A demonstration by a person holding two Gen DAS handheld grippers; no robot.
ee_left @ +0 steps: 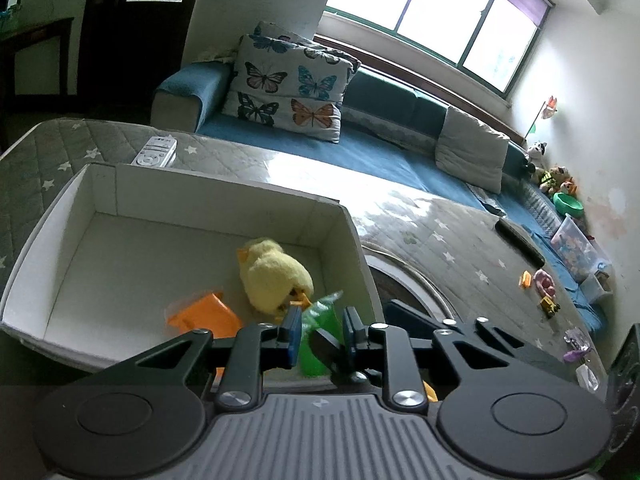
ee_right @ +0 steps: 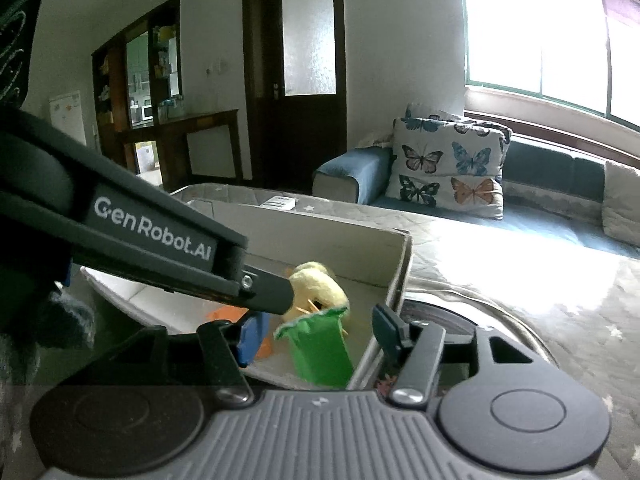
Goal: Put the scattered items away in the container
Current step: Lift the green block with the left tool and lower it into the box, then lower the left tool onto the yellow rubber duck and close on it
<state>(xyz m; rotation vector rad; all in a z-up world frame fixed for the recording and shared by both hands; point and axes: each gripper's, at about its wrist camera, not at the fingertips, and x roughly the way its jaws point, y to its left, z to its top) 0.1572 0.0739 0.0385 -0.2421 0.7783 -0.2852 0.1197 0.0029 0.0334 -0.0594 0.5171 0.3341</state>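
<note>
A white cardboard box (ee_left: pixel 224 184) stands on the quilted table, holding a yellow plush duck (ee_left: pixel 276 276) and an orange toy (ee_left: pixel 204 316). My left gripper (ee_left: pixel 323 330) is over the box's near right corner, its blue pads shut on a green toy bin (ee_left: pixel 320 320). In the right wrist view the green toy bin (ee_right: pixel 320 344) hangs tilted inside the box (ee_right: pixel 340 248), beside the duck (ee_right: pixel 316 288). My right gripper (ee_right: pixel 320 336) stands wide open around it, one finger inside the box, the other outside its right wall.
Small toys lie scattered on the table's far right: a pink one (ee_left: pixel 544 282), a yellow vehicle (ee_left: pixel 550 306), a purple item (ee_left: pixel 576 344). A black remote (ee_left: pixel 520 242) and a white remote (ee_left: pixel 156 152) also lie there. A blue sofa with a butterfly pillow (ee_left: pixel 288 88) is behind.
</note>
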